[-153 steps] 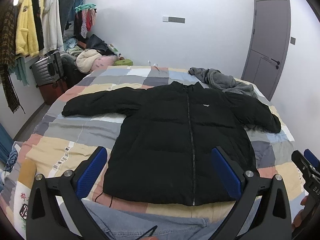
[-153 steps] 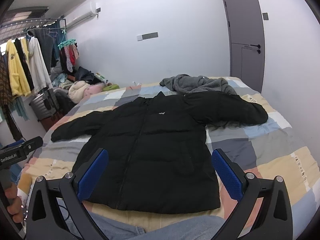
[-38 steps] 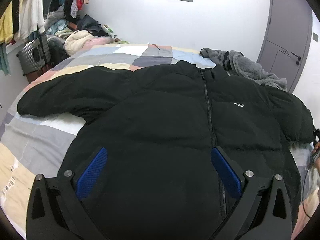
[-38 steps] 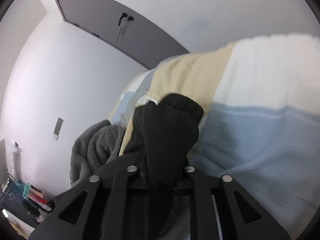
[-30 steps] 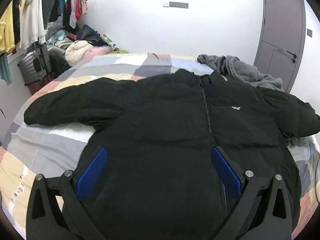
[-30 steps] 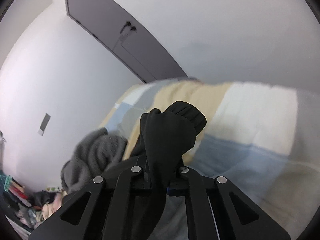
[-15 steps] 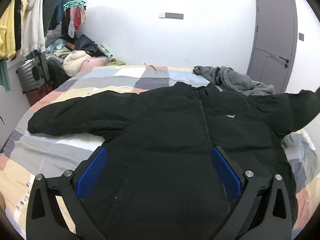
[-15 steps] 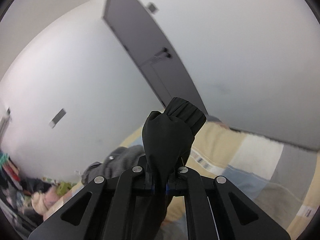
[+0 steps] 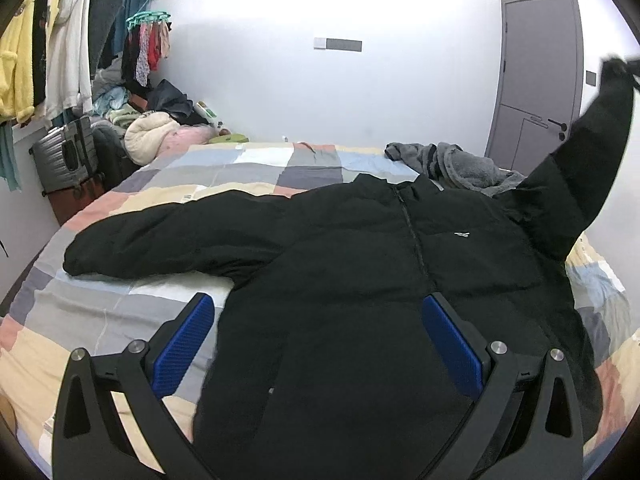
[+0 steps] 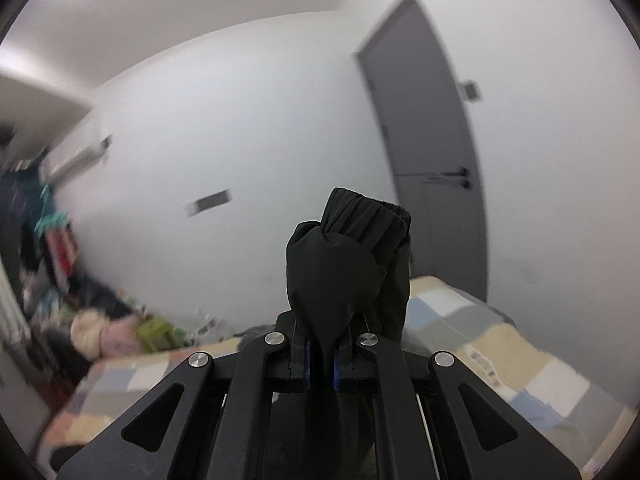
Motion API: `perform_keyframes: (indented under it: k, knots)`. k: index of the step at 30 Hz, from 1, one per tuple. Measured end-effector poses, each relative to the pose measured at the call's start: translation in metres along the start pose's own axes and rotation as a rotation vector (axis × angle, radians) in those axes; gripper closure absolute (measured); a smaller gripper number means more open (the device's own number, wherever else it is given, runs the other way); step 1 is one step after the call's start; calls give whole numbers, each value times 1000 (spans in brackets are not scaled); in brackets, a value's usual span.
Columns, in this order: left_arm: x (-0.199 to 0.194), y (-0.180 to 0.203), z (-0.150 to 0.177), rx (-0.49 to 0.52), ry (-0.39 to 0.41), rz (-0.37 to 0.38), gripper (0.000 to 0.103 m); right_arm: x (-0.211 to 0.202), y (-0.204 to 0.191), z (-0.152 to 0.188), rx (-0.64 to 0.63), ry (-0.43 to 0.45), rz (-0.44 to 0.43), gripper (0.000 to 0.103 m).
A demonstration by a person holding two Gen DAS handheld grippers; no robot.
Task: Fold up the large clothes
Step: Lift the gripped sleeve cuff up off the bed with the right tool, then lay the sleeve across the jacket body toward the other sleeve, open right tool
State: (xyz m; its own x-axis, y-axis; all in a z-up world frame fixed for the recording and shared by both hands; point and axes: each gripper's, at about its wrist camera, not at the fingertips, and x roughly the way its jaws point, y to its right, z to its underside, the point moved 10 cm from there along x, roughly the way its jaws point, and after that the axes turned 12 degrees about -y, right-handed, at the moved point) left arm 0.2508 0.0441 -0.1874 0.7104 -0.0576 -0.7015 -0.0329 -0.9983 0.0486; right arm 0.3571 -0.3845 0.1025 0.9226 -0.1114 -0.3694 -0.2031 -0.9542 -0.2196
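A black puffer jacket [image 9: 360, 280] lies front up on the patchwork bed [image 9: 120, 308], its left sleeve [image 9: 168, 236] stretched flat toward the left. My left gripper [image 9: 316, 344] is open and empty above the jacket's lower body. My right gripper [image 10: 320, 364] is shut on the cuff of the right sleeve [image 10: 348, 264]. In the left wrist view that sleeve [image 9: 580, 176] rises steeply from the shoulder to the upper right edge.
A grey fleece garment [image 9: 452, 164] lies at the head of the bed. A clothes rack [image 9: 60, 52], a suitcase [image 9: 68, 156] and a heap of clothes [image 9: 152, 136] stand at the left. A grey door [image 9: 536, 80] is at the back right.
My right gripper has lifted the right sleeve cuff higher off the bed and swung left. My left gripper has risen and drawn back a little over the jacket, still open.
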Motion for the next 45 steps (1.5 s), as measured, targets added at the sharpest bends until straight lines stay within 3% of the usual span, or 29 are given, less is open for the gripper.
perform_keyframes:
  k: [4, 10, 15, 21, 27, 34, 39, 42, 45]
  knots:
    - [5, -13, 2, 17, 1, -9, 0, 15, -89, 16, -129, -20, -64, 98]
    - [15, -34, -3, -24, 6, 17, 0, 38, -218, 67, -280, -70, -204, 98]
    - [25, -50, -1, -65, -9, 35, 0, 70, -302, 136, -348, -164, -305, 98]
    - [36, -68, 4, -119, -44, 67, 0, 110, -380, 219, -453, -283, -344, 96]
    - [51, -99, 9, -211, -81, 40, 0, 147, -409, 320, -531, -421, -387, 95]
    - [82, -97, 27, -239, -171, 91, 0, 179, -405, 422, -544, -572, -433, 95]
    - [88, -92, 28, -229, -173, 93, 0, 194, -394, 452, -537, -634, -436, 89]
    - [95, -88, 30, -230, -190, 98, 0, 188, -394, 443, -525, -632, -469, 75]
    - [99, -82, 29, -236, -196, 115, 0, 171, -398, 436, -565, -624, -500, 55]
